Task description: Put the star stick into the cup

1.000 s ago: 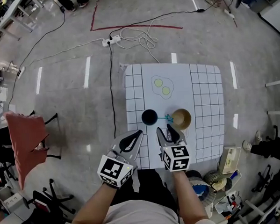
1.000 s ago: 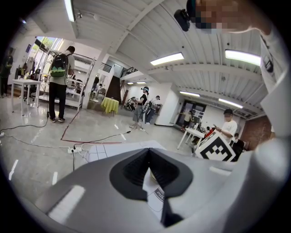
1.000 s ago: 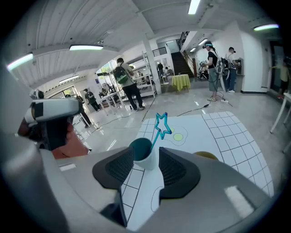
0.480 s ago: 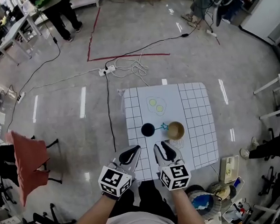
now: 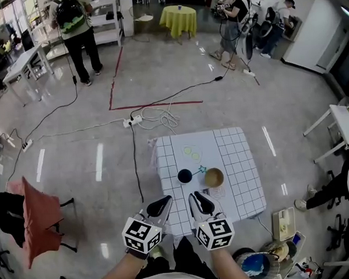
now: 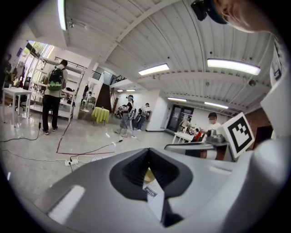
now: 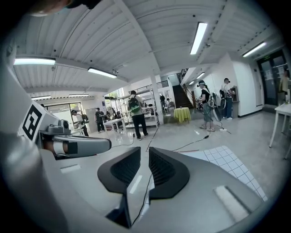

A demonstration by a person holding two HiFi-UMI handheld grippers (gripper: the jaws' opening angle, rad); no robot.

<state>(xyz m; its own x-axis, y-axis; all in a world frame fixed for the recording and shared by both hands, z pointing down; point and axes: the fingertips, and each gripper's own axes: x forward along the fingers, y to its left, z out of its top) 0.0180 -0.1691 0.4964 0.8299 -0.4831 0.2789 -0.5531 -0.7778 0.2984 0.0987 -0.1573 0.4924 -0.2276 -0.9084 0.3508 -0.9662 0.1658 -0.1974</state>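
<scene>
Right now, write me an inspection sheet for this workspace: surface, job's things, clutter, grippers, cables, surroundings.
Surface: white black-gridded tablecloth over a small table.
Job's things: teal star-tipped stick lies between round black cup and tan cup; whether its end is inside either, cannot tell.
Clutter: nothing seen.
Grippers: left gripper jaws slightly apart, empty; right gripper jaws have just been closing, apart, empty.
Cables: white power strip and black cable on floor beside table.
Surroundings: people standing at back, yellow-draped table, red cloth at left.
</scene>
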